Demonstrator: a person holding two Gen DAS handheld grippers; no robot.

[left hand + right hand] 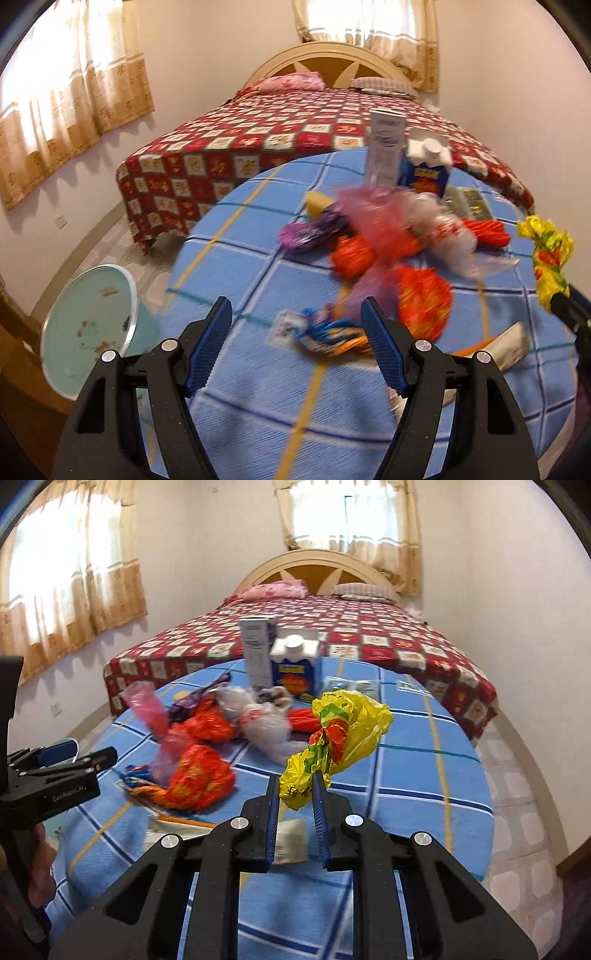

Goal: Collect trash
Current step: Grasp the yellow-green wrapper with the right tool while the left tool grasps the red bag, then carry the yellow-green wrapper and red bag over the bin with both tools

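Motion blur smeared the wrappers heaped on the tabletop (424, 738), and the blue carton's (295, 672) label was perhaps unreadable. The right tool (297, 786) clenched a crumpled yellow bag (347, 731); the left tool (295, 314) gaped empty.

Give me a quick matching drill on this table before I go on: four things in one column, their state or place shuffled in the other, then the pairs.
Things:
1. yellow plastic bag
2. left gripper
3. blue juice carton
4. light green bin

States or places:
A. on the floor beside the table
B. pinched by the right gripper
C. standing upright at the far side of the table
D. fingers apart, nothing between them

Pairs: 1-B, 2-D, 3-C, 4-A
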